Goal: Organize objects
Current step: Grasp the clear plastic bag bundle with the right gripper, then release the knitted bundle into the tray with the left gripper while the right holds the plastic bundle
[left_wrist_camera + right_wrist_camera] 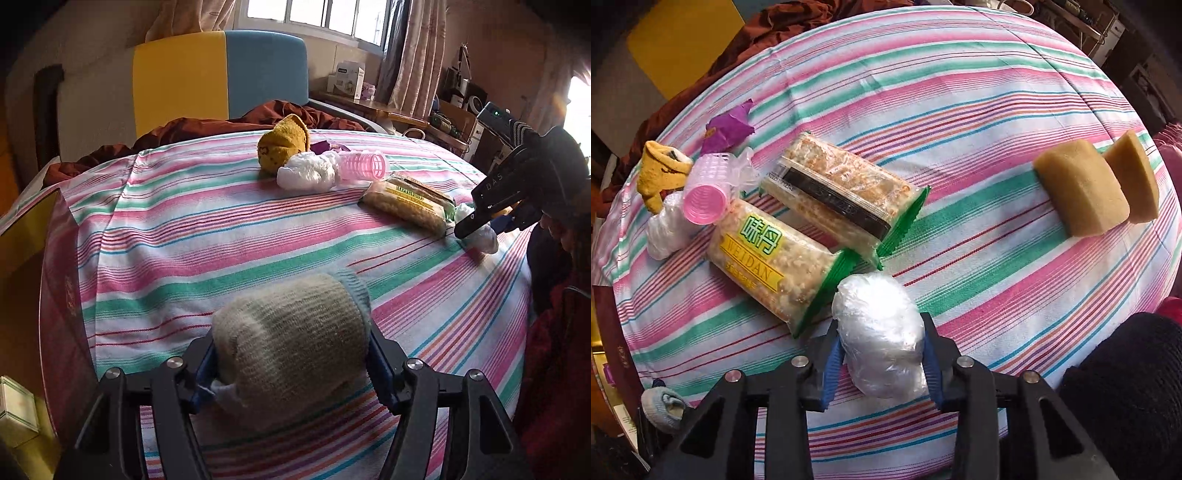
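The left tongs (291,354) pinch a rolled grey sock (291,343), held just above the striped bed sheet (221,229). The right tongs (882,350) pinch a crumpled clear plastic bag (881,339), touching the green sealed end of the yellow-labelled snack pack (764,258). A second snack pack (838,192) lies beside it, label side down. Each transparent wrapper contains pale puffed-grain bars. A pink hair roller (705,199) lies against a white plastic wad (666,229) and a yellow sock (659,173). Two tan sponge blocks (1082,192) rest well apart from this group.
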The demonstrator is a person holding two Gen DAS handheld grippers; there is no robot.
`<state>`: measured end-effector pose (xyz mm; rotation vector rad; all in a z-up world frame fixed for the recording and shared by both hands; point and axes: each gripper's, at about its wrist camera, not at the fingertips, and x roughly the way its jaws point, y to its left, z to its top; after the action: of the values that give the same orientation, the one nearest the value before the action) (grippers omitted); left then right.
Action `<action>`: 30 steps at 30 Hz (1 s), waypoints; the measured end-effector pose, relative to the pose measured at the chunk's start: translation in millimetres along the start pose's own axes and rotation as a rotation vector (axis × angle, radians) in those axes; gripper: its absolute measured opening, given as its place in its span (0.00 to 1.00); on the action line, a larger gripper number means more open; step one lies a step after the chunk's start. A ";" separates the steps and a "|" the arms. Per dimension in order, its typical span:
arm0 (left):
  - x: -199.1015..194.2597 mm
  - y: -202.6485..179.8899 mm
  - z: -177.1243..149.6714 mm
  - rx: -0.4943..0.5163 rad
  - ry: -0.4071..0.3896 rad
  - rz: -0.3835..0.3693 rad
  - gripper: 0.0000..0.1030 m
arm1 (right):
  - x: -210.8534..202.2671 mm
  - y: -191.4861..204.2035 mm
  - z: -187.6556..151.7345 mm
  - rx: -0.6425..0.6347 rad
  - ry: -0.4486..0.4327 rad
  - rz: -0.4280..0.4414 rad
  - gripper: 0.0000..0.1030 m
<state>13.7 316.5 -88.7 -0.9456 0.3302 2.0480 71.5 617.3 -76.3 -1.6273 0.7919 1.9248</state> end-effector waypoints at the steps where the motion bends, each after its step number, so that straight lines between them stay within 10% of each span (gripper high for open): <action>1: -0.3 -0.1 -0.2 0.003 -0.002 0.001 0.66 | -1.0 1.0 -2.1 -0.010 -0.004 0.011 0.36; 10: -0.3 -1.7 -2.4 0.019 -0.011 0.008 0.67 | -7.4 55.7 -48.0 -0.206 -0.023 0.192 0.36; 30: -8.1 2.3 -1.6 -0.022 0.017 0.018 0.64 | 2.8 107.2 -74.0 -0.402 -0.119 0.156 0.36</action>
<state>15.7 309.6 -84.1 -0.9771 0.3271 2.0646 48.2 489.1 -75.5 -1.6911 0.5189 2.3885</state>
